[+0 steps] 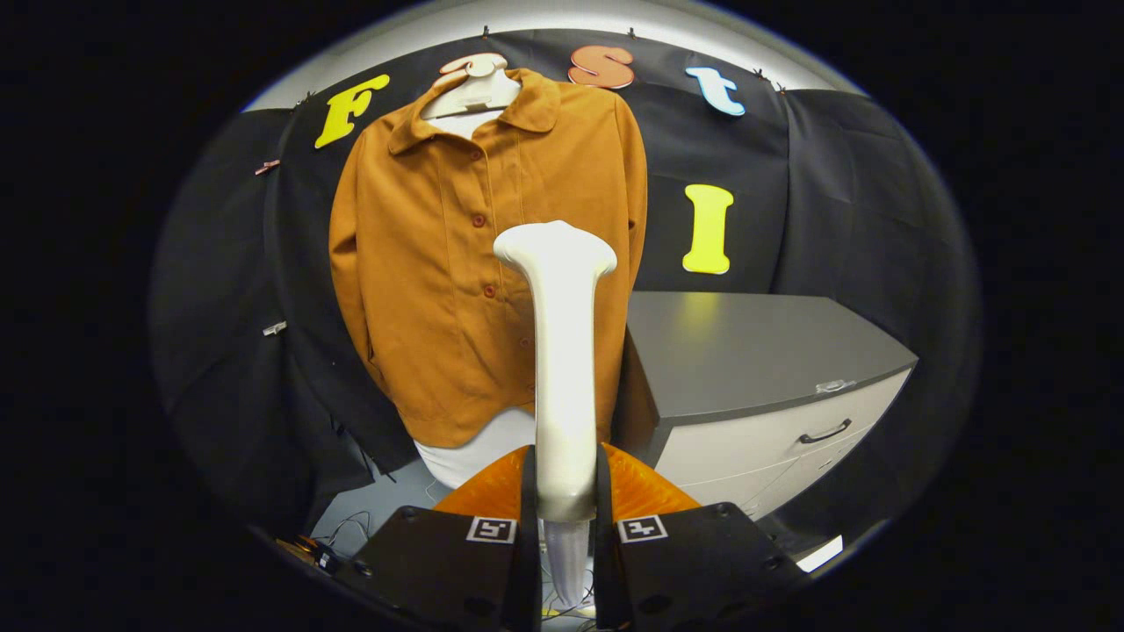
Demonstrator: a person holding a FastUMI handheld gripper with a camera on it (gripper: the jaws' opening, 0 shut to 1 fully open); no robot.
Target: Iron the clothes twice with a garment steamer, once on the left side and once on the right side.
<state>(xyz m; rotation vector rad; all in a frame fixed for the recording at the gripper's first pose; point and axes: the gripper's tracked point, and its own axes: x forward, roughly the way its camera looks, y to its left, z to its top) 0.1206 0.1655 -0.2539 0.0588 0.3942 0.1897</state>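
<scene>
A brown-orange buttoned jacket point(439, 263) hangs on a white mannequin form point(474, 88) against the black cloth wall, a white layer showing under its hem. My gripper point(565, 491) is shut on the white garment steamer point(562, 351), both fingers pressing its handle from either side. The steamer stands upright between the fingers. Its flared head point(555, 246) is raised in front of the jacket's right half, near the button row. Whether the head touches the cloth cannot be told.
A grey-topped cabinet point(755, 351) with white drawers and a dark handle point(825, 432) stands right of the jacket. Cables point(351, 527) lie on the floor below the mannequin. Black cloth point(228, 351) hangs all around behind.
</scene>
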